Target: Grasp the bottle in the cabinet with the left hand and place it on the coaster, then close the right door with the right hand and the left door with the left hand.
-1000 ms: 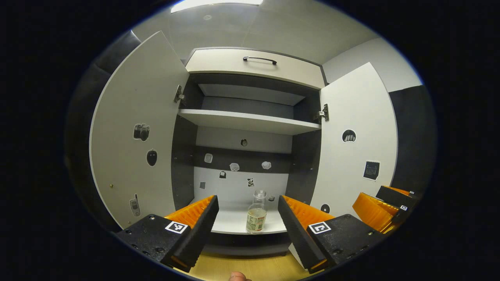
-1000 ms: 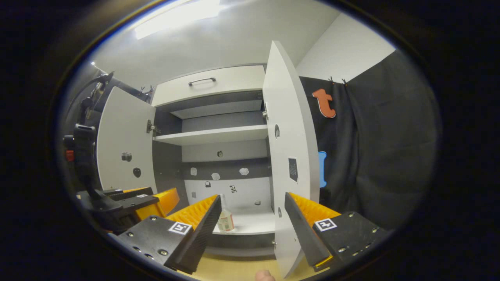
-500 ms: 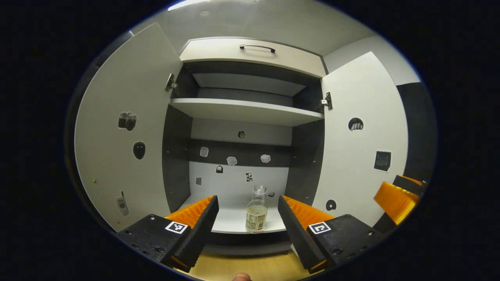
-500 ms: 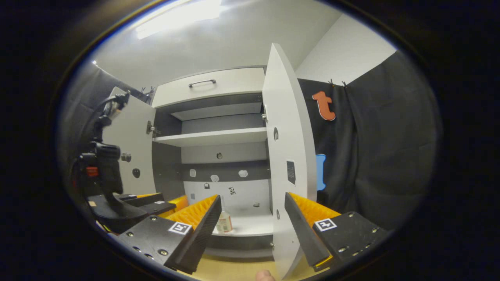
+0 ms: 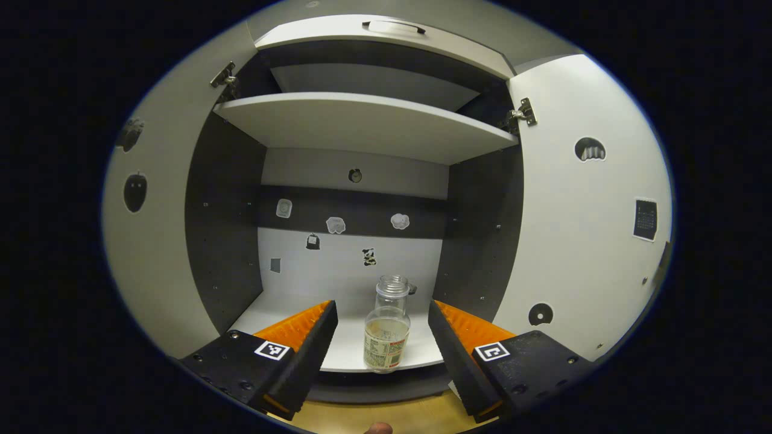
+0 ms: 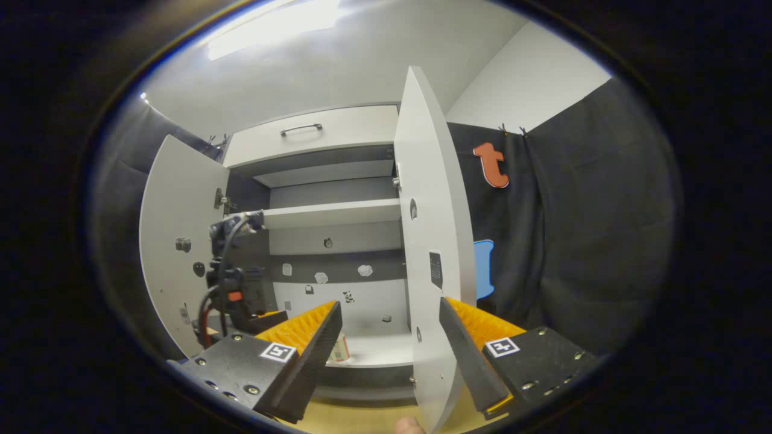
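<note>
A small clear bottle (image 5: 386, 334) with a printed label and no cap stands near the front edge of the cabinet's lower shelf (image 5: 347, 343). My left gripper (image 5: 382, 349) is open, a finger on either side of the bottle and still short of it. Both doors stand open: the left door (image 5: 151, 241) and the right door (image 5: 588, 217). In the right gripper view my right gripper (image 6: 389, 343) is open, held back from the cabinet, with the right door (image 6: 431, 241) seen edge-on between its fingers. The bottle (image 6: 339, 349) peeks out beside its left finger.
An upper shelf (image 5: 362, 120) spans the cabinet, with a drawer and handle (image 5: 392, 27) above it. Stickers dot the back wall and door insides. A wooden surface (image 5: 386, 416) lies below the cabinet. The left gripper's body and cables (image 6: 235, 283) show in the right gripper view.
My left gripper has moved forward toward the cabinet, so the bottle and shelf look larger. In the right gripper view the left gripper's body has moved in toward the cabinet opening.
</note>
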Demonstrator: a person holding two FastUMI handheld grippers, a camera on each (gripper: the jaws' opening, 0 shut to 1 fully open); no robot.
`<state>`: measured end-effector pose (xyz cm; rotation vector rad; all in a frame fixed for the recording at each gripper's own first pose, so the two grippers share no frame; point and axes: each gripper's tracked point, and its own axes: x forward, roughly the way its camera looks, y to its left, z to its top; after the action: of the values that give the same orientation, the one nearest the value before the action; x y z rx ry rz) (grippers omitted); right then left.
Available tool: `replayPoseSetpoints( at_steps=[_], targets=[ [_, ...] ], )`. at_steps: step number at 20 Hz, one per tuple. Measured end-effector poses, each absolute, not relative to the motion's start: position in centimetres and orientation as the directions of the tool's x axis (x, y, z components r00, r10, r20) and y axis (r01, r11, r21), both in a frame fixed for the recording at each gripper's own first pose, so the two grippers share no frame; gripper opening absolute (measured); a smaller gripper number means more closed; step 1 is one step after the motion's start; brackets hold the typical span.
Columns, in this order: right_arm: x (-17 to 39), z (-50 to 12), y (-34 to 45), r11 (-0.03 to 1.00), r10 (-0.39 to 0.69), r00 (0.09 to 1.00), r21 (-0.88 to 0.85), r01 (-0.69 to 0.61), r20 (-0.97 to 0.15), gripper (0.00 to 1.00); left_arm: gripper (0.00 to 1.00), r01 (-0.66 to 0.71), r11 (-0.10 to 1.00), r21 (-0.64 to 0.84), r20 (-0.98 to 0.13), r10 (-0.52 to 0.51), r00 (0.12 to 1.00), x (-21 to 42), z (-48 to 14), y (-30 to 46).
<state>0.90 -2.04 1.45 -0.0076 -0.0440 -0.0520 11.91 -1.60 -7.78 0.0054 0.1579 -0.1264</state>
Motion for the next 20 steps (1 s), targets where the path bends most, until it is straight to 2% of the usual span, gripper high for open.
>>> replayPoseSetpoints(
  at_steps=[3,4,6,7,11,13,14,15,17,20],
  targets=[
    [0.9,1.3,-2.1,0.998,-0.063,0.997,-0.011,0.063,0.048,0.98,0.95,0.131,0.991,-0.007,-0.192,-0.13,0.973,14.4,-9.6,-1.8],
    [0.8,1.4,-2.0,0.998,-0.065,0.997,-0.013,0.066,0.051,0.93,0.96,0.13,0.992,-0.005,-0.203,-0.128,0.971,15.2,-10.2,-1.8],
    [0.8,1.4,-2.1,0.997,-0.07,0.996,-0.013,0.071,0.054,0.93,0.96,0.13,0.991,-0.002,-0.221,-0.128,0.967,16.4,-11.2,-1.8],
    [0.8,1.3,-2.0,0.997,-0.073,0.996,-0.011,0.074,0.053,0.98,0.95,0.134,0.991,-0.003,-0.227,-0.131,0.965,16.9,-11.7,-1.9],
    [0.6,1.1,-1.8,0.996,-0.083,0.995,-0.01,0.083,0.049,0.98,0.9,0.166,0.986,0.02,-0.234,-0.157,0.959,18.9,-12.7,-2.2],
    [0.3,1.1,-1.6,0.996,-0.085,0.995,-0.012,0.086,0.055,0.98,0.74,0.164,0.986,0.023,-0.228,-0.154,0.961,19.4,-12.7,-1.8],
    [0.1,1.2,-1.7,0.996,-0.088,0.994,-0.012,0.089,0.058,0.94,0.6,0.164,0.986,0.032,-0.222,-0.153,0.963,19.6,-12.5,-1.8],
    [0.0,1.3,-1.7,0.996,-0.09,0.994,-0.01,0.09,0.06,0.98,0.58,0.155,0.987,0.047,-0.216,-0.141,0.966,19.7,-12.4,-1.4],
    [-0.2,1.5,-1.9,0.996,-0.094,0.994,-0.005,0.094,0.062,0.98,0.5,0.166,0.985,0.041,-0.214,-0.153,0.965,19.5,-12.3,-1.7],
    [-0.6,1.6,-2.2,0.995,-0.098,0.993,0.007,0.097,0.063,0.98,0.48,0.179,0.984,0.021,-0.218,-0.171,0.961,18.7,-12.1,-1.5]
  ],
)
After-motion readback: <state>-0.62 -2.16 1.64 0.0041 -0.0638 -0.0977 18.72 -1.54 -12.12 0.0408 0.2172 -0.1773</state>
